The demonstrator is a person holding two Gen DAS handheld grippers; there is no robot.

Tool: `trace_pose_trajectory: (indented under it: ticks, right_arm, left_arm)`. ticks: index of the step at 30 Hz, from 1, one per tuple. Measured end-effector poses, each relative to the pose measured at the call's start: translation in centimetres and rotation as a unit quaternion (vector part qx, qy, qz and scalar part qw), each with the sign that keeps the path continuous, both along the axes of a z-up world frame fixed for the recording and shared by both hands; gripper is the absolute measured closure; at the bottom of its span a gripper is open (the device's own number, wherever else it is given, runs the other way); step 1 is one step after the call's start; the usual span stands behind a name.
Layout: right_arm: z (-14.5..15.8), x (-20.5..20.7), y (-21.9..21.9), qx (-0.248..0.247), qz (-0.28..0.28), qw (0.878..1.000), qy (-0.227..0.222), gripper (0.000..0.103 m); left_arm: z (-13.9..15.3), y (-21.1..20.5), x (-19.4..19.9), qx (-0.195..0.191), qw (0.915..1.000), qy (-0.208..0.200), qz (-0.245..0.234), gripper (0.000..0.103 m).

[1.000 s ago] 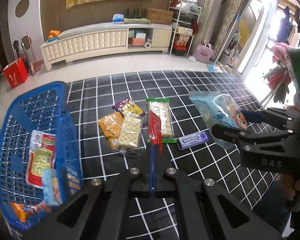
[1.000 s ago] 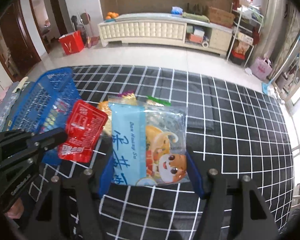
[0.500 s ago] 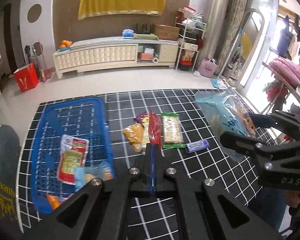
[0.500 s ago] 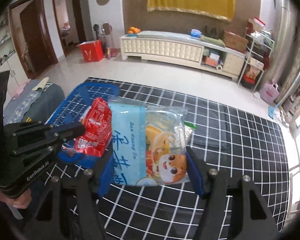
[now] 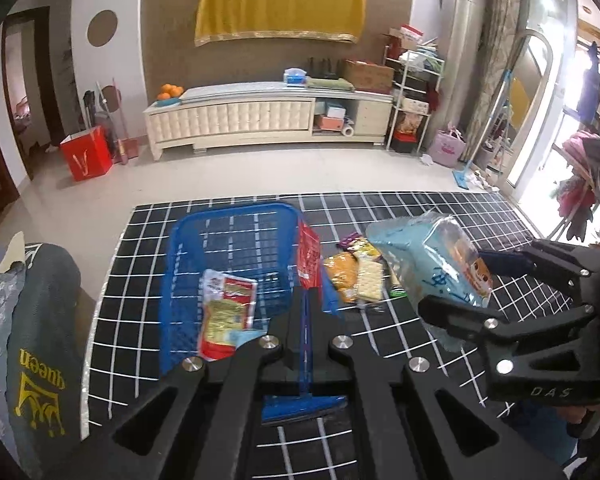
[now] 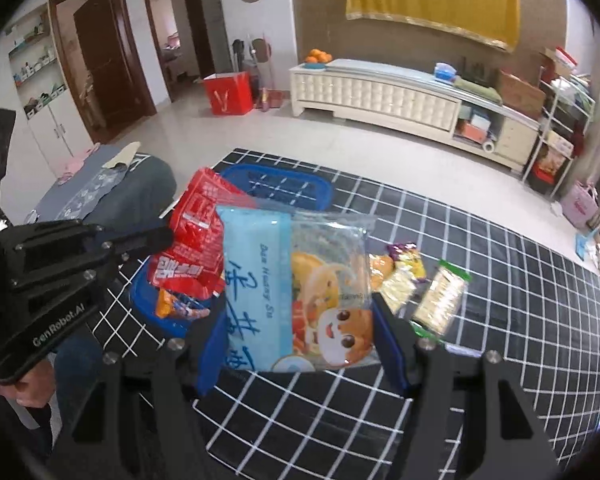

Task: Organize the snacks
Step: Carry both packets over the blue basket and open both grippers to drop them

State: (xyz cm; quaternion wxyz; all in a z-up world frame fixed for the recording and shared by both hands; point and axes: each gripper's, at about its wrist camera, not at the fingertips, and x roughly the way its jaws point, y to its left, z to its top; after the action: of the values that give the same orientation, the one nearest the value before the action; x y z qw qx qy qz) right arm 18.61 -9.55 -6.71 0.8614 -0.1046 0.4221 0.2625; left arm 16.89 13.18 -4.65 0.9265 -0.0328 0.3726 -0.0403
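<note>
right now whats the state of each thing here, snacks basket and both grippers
left gripper: shut on the red packet, lifted over the basket
right gripper: fingers clamp the light blue bag, held in the air
blue basket: on the mat, upright, partly filled
red-and-yellow packet: lying inside the basket
cracker packs: loose on the mat, not yet binned

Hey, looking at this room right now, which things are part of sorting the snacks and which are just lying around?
Part of the job: blue basket, red packet in the left gripper, light blue bag in the right gripper, loose snacks on the mat.

Lying about: red paper bag, oranges, cabinet, yellow cloth.
</note>
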Motion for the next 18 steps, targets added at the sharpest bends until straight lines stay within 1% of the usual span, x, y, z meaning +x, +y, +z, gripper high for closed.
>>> trace_pose_trajectory:
  ticks: [4, 9, 13, 18]
  right_arm:
    - [-1.0, 0.9, 1.9, -0.004, 0.004, 1.0, 0.009, 0.033]
    - [-2.1, 2.0, 3.0, -0.013, 0.0, 1.0, 0.019, 0.033]
    - [-3.2, 2.8, 3.2, -0.022, -0.009, 0.999, 0.028, 0.033]
    - [-4.1, 3.6, 3.1, -0.032, -0.018, 0.999, 0.037, 0.033]
  left_arm:
    - [-0.9, 2.3, 0.7, -0.004, 0.9998, 0.015, 0.009, 0.103]
    - [-2.9, 3.7, 2.6, 0.0, 0.9992, 0.037, 0.012, 0.103]
    - [-4.8, 4.6, 4.7, -0.006, 0.9982, 0.059, 0.009, 0.103]
    - [-6.7, 5.1, 6.8, -0.005, 0.9974, 0.072, -0.002, 0.103]
